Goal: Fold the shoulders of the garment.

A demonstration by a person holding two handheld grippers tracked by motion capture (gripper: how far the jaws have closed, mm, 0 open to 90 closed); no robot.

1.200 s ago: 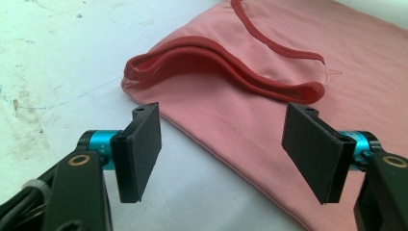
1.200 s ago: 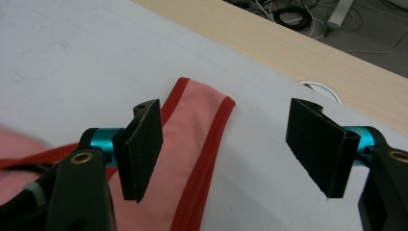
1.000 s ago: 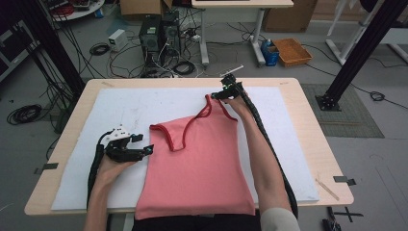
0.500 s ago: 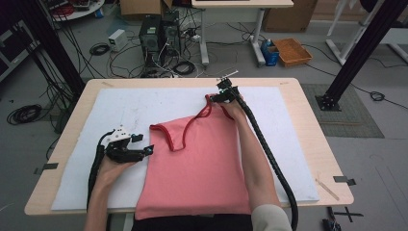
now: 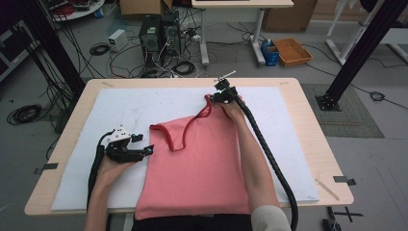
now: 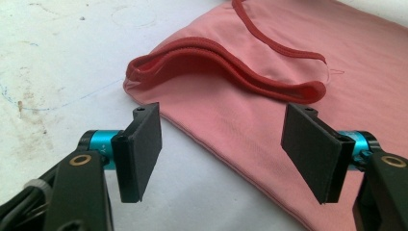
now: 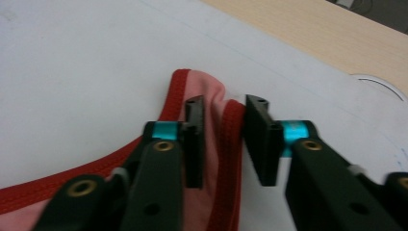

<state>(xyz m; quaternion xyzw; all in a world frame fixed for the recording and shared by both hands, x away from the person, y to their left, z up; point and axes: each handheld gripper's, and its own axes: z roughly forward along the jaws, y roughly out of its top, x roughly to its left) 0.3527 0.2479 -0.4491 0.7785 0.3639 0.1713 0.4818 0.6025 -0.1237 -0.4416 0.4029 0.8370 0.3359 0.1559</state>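
My right gripper [image 7: 222, 139] sits at the far shoulder strap [image 7: 231, 144] of the pink tank top [image 5: 197, 163], and its jaws have just been closing: the red-trimmed strap runs between them, the pads drawn in close on either side with a thin gap still showing, so I can't tell whether they press it yet. My left gripper [image 6: 221, 151] rests on the white mat [image 5: 120, 110] with its jaws spread wide and nothing between them; the near strap loop [image 6: 226, 67] lies just ahead of its pads, and the top's side edge passes under the gap. The garment lies flat, between my two grippers, on the wooden table [image 5: 308, 115].
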